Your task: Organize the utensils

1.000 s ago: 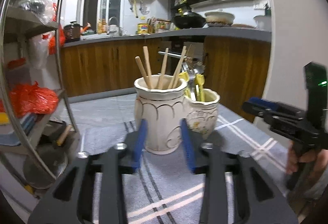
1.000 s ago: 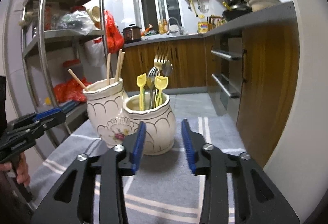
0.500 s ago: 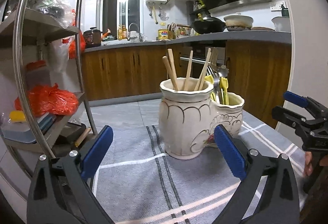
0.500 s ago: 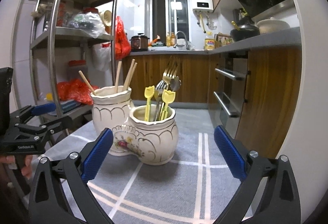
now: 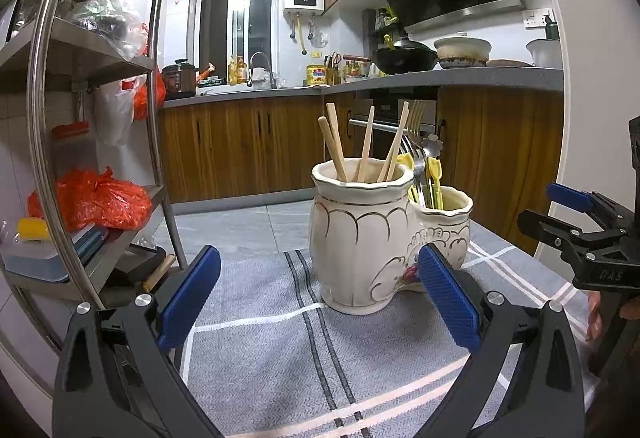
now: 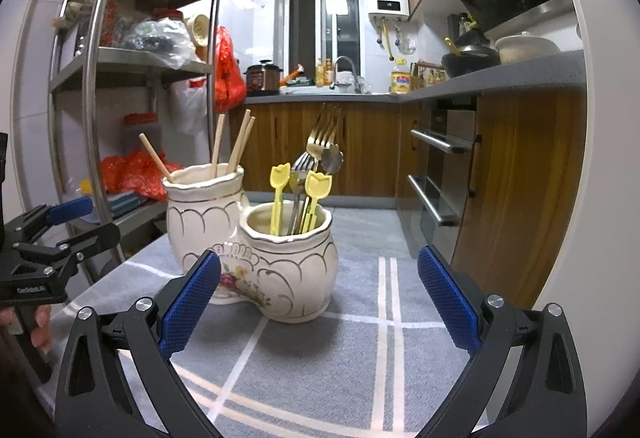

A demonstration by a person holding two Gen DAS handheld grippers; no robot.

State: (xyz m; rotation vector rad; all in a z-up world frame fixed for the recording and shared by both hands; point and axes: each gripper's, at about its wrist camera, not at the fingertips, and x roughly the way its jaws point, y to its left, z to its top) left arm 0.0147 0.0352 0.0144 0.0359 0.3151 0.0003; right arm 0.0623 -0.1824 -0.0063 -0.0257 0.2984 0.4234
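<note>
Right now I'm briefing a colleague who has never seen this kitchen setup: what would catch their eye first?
Probably the cream double ceramic holder standing on the grey striped cloth: wooden chopsticks in its taller pot, forks and yellow tulip-topped picks in the lower one. Next, the blue-padded left gripper and right gripper, both wide open and empty, just opened.
</note>
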